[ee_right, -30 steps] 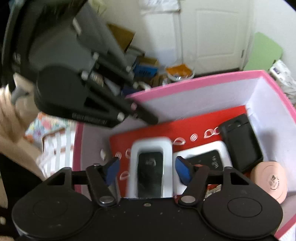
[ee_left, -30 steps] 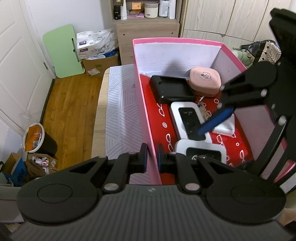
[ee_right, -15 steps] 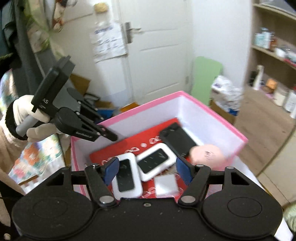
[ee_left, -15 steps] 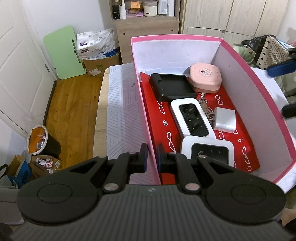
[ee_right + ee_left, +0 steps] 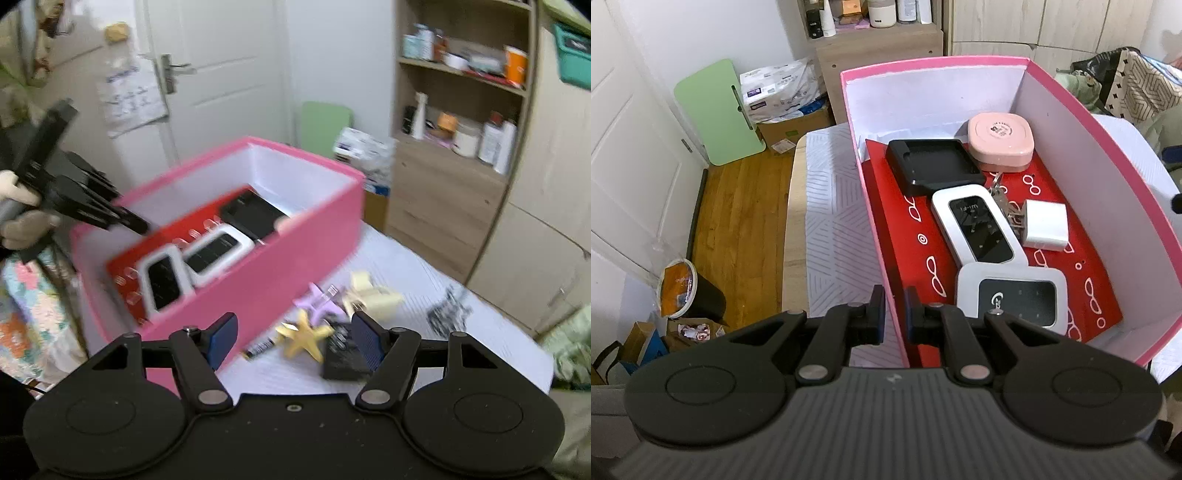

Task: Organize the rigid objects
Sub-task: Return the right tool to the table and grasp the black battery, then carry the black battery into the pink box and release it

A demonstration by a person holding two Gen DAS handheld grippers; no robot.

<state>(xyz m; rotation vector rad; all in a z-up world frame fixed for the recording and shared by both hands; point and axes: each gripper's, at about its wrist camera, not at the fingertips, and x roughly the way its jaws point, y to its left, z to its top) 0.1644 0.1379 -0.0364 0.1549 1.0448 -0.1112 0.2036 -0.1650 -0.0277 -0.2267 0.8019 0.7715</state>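
An open pink box (image 5: 1126,155) holds a pink case (image 5: 1000,142), a black tray (image 5: 934,166), two white pocket routers (image 5: 977,229) (image 5: 1012,295), a white charger (image 5: 1044,225) and keys (image 5: 1001,199). My left gripper (image 5: 894,319) is shut on the box's left wall near its front corner. The right wrist view, blurred, shows the pink box (image 5: 280,266) from outside. There my right gripper (image 5: 293,328) hangs open with nothing between its fingers, above a yellow star clip (image 5: 306,336), a battery (image 5: 258,348) and a black block (image 5: 341,354) on the white table cover.
A purple clip (image 5: 317,301), a cream clip (image 5: 369,293) and a dark heap of small pins (image 5: 448,310) lie further right on the cover. Shelves (image 5: 461,122) and cupboards stand behind. Wooden floor and a bin (image 5: 683,291) lie left of the table.
My right gripper has come out of the box and swung right, so it now looks at the loose items beside the box. The left gripper keeps its hold on the wall.
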